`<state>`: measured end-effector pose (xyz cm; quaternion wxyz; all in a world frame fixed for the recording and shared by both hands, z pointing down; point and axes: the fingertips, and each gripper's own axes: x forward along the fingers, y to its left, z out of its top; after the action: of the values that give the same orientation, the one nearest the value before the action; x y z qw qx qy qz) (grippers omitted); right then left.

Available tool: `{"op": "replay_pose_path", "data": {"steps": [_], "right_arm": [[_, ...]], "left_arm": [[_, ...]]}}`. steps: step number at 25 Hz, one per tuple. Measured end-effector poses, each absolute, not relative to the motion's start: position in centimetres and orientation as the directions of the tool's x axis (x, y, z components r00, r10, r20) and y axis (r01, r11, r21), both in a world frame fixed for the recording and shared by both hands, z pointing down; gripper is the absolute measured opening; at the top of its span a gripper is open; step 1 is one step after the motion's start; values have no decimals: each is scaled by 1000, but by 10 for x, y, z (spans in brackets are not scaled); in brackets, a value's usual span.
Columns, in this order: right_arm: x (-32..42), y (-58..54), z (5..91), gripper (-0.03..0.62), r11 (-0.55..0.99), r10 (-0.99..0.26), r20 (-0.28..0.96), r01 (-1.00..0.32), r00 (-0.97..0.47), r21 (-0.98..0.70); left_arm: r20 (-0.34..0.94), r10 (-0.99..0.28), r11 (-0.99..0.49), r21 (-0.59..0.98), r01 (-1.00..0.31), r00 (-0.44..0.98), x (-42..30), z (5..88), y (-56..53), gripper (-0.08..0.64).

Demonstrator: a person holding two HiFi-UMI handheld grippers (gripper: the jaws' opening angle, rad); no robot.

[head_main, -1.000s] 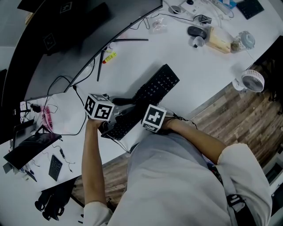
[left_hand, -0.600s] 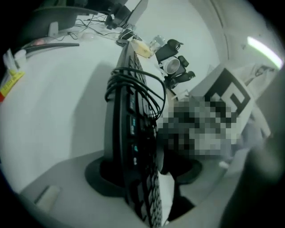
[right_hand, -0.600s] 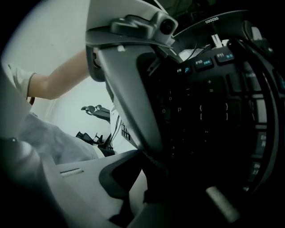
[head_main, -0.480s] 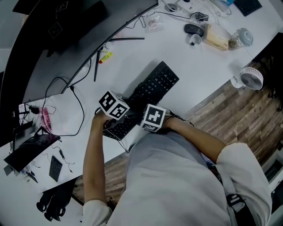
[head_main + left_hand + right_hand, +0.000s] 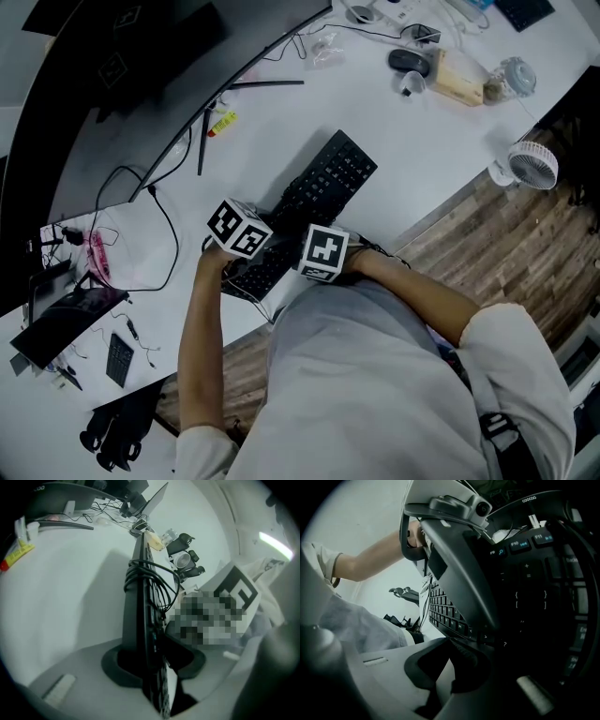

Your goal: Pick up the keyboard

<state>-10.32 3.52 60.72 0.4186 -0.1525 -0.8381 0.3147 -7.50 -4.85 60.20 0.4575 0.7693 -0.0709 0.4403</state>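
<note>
Find left tool (image 5: 152, 667) clamped on the near end of the black keyboard (image 5: 314, 202), board edge-on between the jaws. Find right tool (image 5: 454, 667) clamped just beside it, on the same end. Read long axis as running away from both tools across the white table (image 5: 422, 141) toward the mouse (image 5: 410, 62). Mind the coiled cable (image 5: 150, 581) ahead of left tool; expect far-end sag.

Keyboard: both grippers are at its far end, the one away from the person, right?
Not quite. The left gripper and right gripper are at the keyboard's near end, the one closest to the person, as the head view shows.
</note>
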Motion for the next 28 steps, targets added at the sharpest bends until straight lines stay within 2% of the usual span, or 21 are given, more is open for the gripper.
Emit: {"op": "replay_pose_path", "data": {"steps": [6, 17, 23, 28], "right_arm": [[-98, 35, 605, 2, 757, 520, 596, 7, -611, -654], [-92, 32, 597, 2, 734, 460, 576, -76, -676, -675], [-81, 1, 580, 2, 765, 405, 586, -92, -702, -638], [-71, -16, 567, 2, 723, 325, 558, -180, -763, -667]], "left_arm": [[738, 269, -554, 644, -528, 618, -74, 594, -44, 0], [769, 211, -536, 607, -586, 603, -83, 586, -25, 0], [778, 90, -541, 562, -625, 621, -90, 570, -42, 0], [763, -19, -535, 538, -652, 646, -98, 548, -42, 0]]}}
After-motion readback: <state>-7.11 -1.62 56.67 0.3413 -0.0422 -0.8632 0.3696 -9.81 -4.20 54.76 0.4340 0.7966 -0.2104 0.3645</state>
